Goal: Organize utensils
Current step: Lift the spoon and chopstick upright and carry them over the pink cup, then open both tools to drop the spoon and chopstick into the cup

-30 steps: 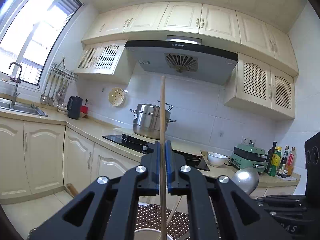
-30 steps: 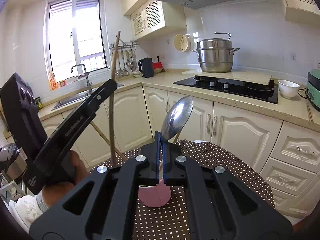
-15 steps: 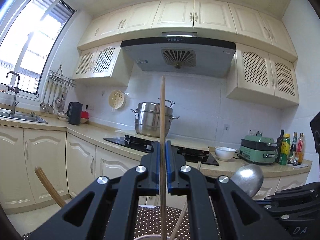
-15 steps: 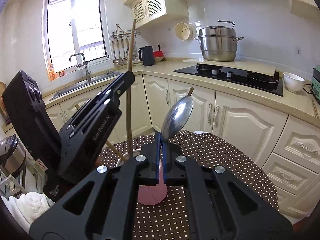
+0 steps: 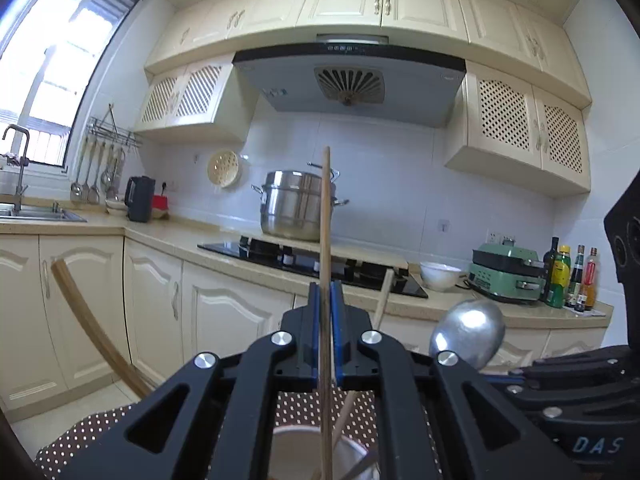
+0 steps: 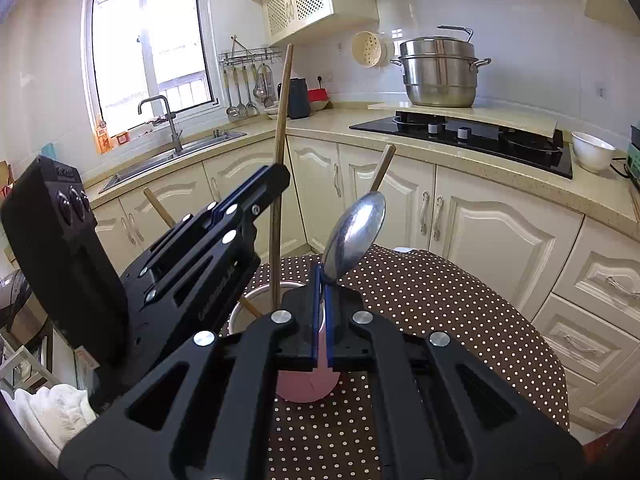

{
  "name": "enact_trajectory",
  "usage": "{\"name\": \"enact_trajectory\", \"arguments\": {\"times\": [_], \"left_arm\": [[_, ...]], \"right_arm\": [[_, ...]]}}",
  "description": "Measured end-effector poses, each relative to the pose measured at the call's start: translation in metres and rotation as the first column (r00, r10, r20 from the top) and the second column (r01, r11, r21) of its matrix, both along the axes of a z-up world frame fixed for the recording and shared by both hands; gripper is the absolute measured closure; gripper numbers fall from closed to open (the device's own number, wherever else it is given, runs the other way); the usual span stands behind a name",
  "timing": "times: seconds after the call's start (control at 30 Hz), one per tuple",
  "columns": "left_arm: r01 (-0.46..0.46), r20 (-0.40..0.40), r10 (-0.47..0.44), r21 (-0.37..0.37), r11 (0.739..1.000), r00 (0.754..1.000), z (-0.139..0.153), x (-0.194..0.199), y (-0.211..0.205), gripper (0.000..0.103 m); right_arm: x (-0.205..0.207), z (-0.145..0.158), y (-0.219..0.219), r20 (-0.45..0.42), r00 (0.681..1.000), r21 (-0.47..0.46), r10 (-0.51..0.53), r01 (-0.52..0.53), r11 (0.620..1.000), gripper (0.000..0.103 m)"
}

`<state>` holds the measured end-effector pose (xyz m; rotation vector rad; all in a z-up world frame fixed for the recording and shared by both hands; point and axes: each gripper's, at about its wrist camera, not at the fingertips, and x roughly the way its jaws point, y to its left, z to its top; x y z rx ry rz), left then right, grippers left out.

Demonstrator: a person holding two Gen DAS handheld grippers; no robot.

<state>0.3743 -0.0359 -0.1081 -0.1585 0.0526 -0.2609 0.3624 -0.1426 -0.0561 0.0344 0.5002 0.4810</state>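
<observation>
So on the far left there was a steel sink [image 6: 172, 160] set in the counter, with ladles hanging on a rail [image 6: 245, 56] above it. Moving in, the left gripper [image 5: 326, 320] was clamped tight on a single wooden chopstick [image 5: 326, 216], held upright with its lower end down inside the white cup [image 6: 240, 312], a plain round one sitting on the brown tablecloth with white polka dots [image 6: 440, 300]. Two more wooden sticks were already in that cup, leaning out to either side. Just right of it sat a pink cup [image 6: 308, 388], mostly hidden behind the right gripper [image 6: 322, 320], which was pinched shut on the handle of a shiny metal spoon [image 6: 354, 236], bowl end up, right over the pink cup; couldn't tell if the handle tip actually reached inside. Only writing I could make out was "DAS" on the right gripper's body in the left view, and some raised lettering on the left gripper's side that was too blurry to read. Further right, a big stacked steel pot [image 6: 438, 72] stood by the black glass hob [image 6: 460, 136], then a white bowl [image 6: 592, 150].
</observation>
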Motion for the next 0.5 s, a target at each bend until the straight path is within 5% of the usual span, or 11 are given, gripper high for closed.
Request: {"name": "enact_trajectory", "arguments": {"times": [0.17,0.27,0.5], "left_arm": [[0.032,-0.081,-0.031,0.008,0.999,0.996,-0.003,-0.007,0.004,0.096],[0.039,-0.117,-0.037,0.011,0.999,0.992,-0.002,-0.013,0.008,0.078],[0.044,-0.164,-0.046,-0.014,0.999,0.985,0.006,-0.033,0.021,0.06]], "right_arm": [[-0.001,-0.003,0.003,-0.019,1.0,0.015,-0.007,0.007,1.0,0.1],[-0.001,-0.005,0.004,-0.037,0.999,0.03,-0.011,0.012,0.999,0.1],[-0.005,-0.007,0.004,-0.071,0.997,0.07,-0.025,0.03,0.997,0.098]]}}
